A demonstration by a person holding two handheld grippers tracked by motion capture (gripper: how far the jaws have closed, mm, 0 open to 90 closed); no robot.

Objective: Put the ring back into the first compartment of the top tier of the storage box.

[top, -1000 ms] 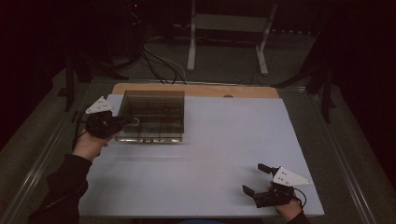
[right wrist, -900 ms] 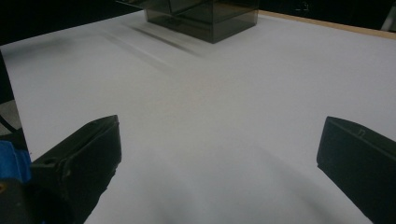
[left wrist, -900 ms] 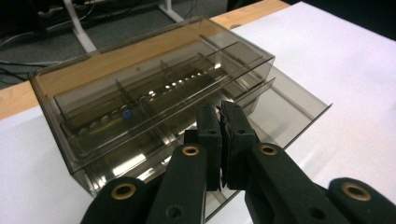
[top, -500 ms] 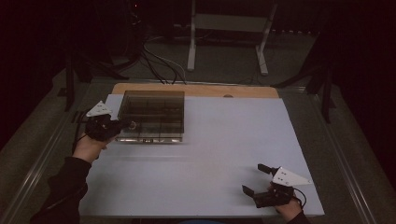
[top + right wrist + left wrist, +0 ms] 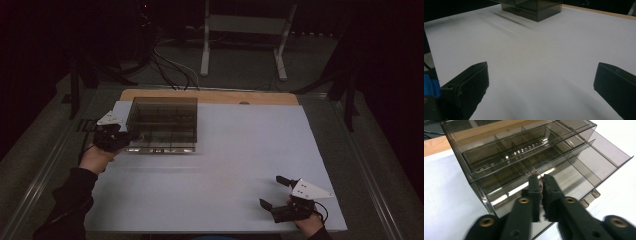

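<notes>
The drawer organiser (image 5: 162,125) stood on the surface (image 5: 240,165) at ten o'clock. The left gripper (image 5: 131,136) lay against its nine-o'clock side; the right gripper (image 5: 275,192) rested at five o'clock, well apart.

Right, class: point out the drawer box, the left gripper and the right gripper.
drawer box (image 5: 162,125): high view, on its smoky top.
left gripper (image 5: 541,185): left gripper view, midway between its closed fingertips.
right gripper (image 5: 274,191): high view, midway between its open fingertips.
</notes>
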